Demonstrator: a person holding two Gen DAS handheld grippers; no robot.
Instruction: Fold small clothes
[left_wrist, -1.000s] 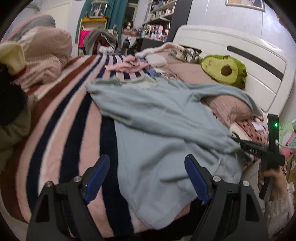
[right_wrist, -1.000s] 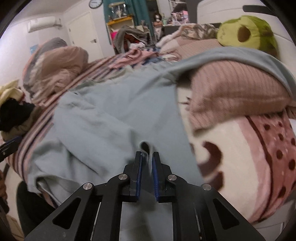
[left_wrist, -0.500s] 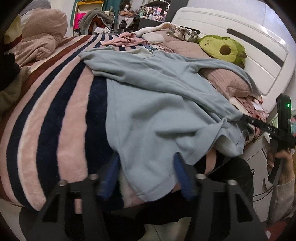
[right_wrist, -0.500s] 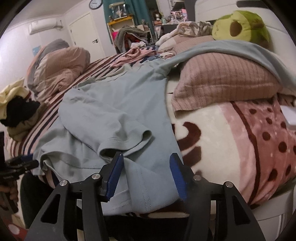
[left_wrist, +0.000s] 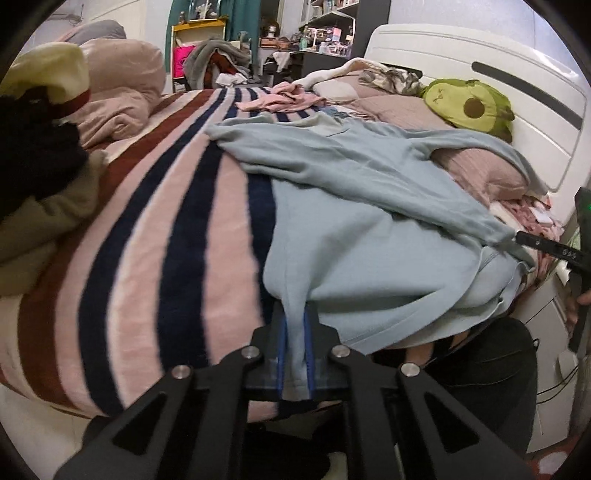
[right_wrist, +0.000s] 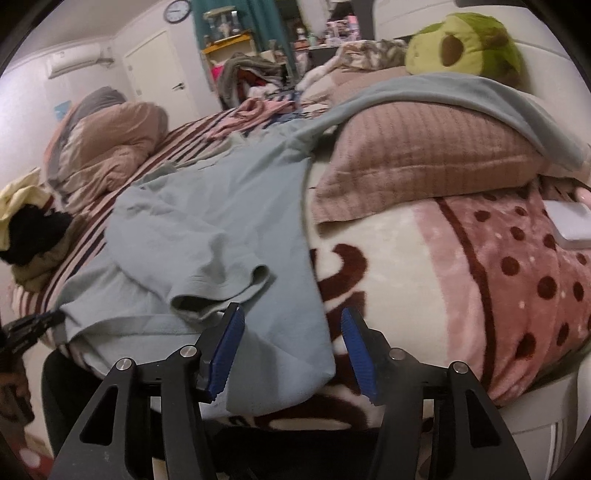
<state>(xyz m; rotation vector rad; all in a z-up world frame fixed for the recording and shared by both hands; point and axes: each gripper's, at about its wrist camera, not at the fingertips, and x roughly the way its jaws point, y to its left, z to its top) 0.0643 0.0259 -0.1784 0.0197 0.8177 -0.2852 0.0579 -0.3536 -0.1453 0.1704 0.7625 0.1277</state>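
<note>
Left gripper (left_wrist: 294, 354): jaws pressed together on the hem of the light blue shirt (left_wrist: 369, 236) at the near bed edge. Right gripper (right_wrist: 291, 350): jaws spread, set either side of the shirt's other bottom corner, not gripping it. Shirt: lies spread across the striped blanket (left_wrist: 147, 240), one sleeve (right_wrist: 221, 280) folded inward, the other draped over a pink pillow (right_wrist: 417, 158). Avocado plush (left_wrist: 469, 107): against the white headboard (left_wrist: 480, 55). Pink garment (left_wrist: 284, 98): farther up the bed.
</note>
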